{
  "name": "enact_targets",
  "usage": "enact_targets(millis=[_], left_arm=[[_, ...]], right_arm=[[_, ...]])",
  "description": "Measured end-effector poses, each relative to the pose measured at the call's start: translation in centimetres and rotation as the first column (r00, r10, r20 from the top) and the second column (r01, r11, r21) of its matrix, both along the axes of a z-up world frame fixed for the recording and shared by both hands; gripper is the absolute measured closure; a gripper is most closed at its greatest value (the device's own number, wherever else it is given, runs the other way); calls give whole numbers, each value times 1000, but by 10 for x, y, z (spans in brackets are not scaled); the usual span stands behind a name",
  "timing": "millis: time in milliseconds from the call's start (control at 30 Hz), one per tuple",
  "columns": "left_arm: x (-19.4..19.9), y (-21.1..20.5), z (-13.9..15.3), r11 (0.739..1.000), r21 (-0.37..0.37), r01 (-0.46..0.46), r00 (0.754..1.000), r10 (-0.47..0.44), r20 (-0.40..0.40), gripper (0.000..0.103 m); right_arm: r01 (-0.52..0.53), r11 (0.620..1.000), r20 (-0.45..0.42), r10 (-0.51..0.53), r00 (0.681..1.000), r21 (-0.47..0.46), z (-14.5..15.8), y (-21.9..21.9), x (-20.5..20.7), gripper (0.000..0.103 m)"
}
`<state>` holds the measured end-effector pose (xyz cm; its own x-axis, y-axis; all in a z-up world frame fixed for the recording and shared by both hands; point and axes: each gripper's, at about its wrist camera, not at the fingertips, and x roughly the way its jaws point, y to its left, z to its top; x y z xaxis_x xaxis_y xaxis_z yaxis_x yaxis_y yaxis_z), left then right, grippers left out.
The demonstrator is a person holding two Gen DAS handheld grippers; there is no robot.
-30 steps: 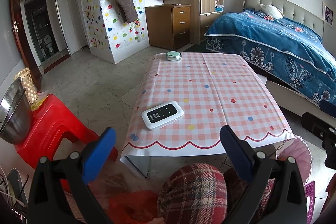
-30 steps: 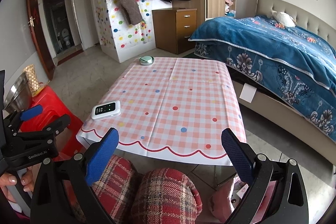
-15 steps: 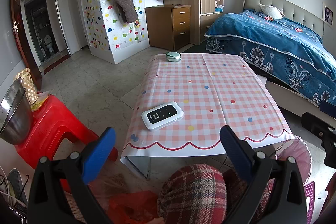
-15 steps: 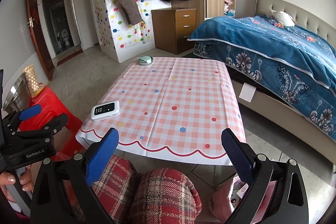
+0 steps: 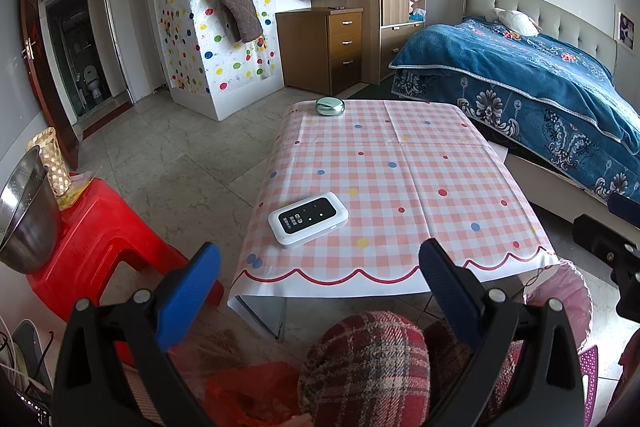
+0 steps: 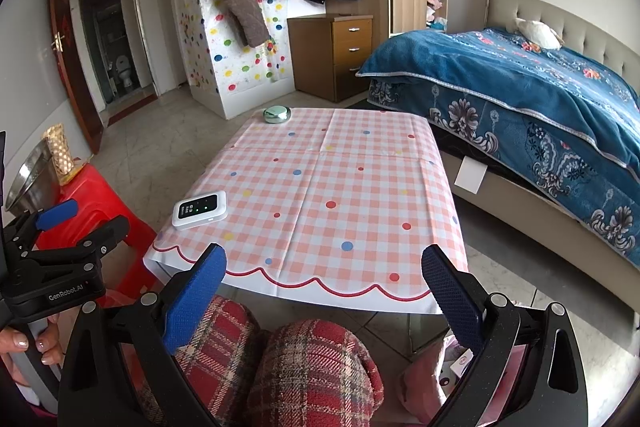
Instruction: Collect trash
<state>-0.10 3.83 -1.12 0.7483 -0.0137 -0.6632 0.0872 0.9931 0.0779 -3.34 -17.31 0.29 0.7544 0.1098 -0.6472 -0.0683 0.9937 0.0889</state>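
Both grippers, left (image 5: pixel 320 287) and right (image 6: pixel 324 291), idle wide open and empty low in frame, facing the table (image 6: pixel 320 187), no trash targeted.

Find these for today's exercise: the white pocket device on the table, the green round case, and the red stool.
white pocket device (image 5: pixel 307 218), left wrist view, on its dark screen.
green round case (image 5: pixel 329 105), left wrist view, on its lid.
red stool (image 5: pixel 100 223), left wrist view, on its seat.

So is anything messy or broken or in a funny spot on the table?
Nothing looks spilled or broken. The checked tablecloth lies flat, with only a white pocket wifi router lying askew near its front left edge and a small round green case at the far edge. Both grippers, left and right, are open and empty.
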Motion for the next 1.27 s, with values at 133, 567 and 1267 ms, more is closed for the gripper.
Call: enact_targets(millis=[133,567,1267], left_arm=[[0,-1,0,1000,-2,1,1000,-1,-5,7],[-1,-2,-1,1000,-6,4,1000,-4,-10,7],[8,8,-25,999,-44,20,1000,-21,-14,7]], right_arm=[[0,1000,-1,0,1000,0,0,0,0,6],[1,1000,-1,-1,1000,0,-1,-1,0,6],[-25,1000,-50,24,998,-3,-23,16,25,6]])
